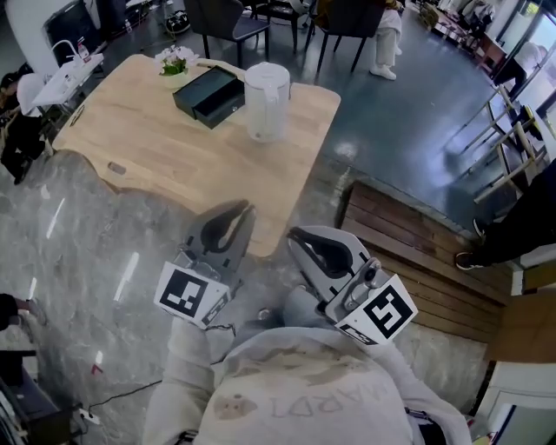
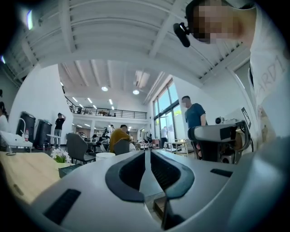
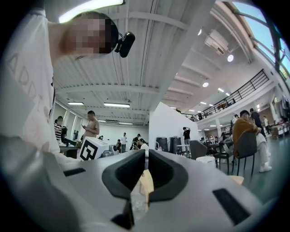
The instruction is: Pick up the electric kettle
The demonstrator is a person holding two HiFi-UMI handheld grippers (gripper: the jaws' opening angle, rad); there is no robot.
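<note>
The white electric kettle (image 1: 265,100) stands upright on the wooden table (image 1: 156,148), near its far right side. Both grippers hang short of the table's near edge, well apart from the kettle. My left gripper (image 1: 248,209) points toward the table with its jaws shut and nothing between them. My right gripper (image 1: 294,234) is beside it, also shut and empty. In the left gripper view only the kettle's lid (image 2: 105,155) shows above the closed jaws (image 2: 146,152). In the right gripper view the kettle (image 3: 207,159) sits to the right of the closed jaws (image 3: 146,155).
A black box (image 1: 208,94) lies left of the kettle, with a small pot of white flowers (image 1: 175,59) behind it. A wooden bench (image 1: 417,252) stands right of the table. Chairs (image 1: 228,22) and several people are farther back in the hall.
</note>
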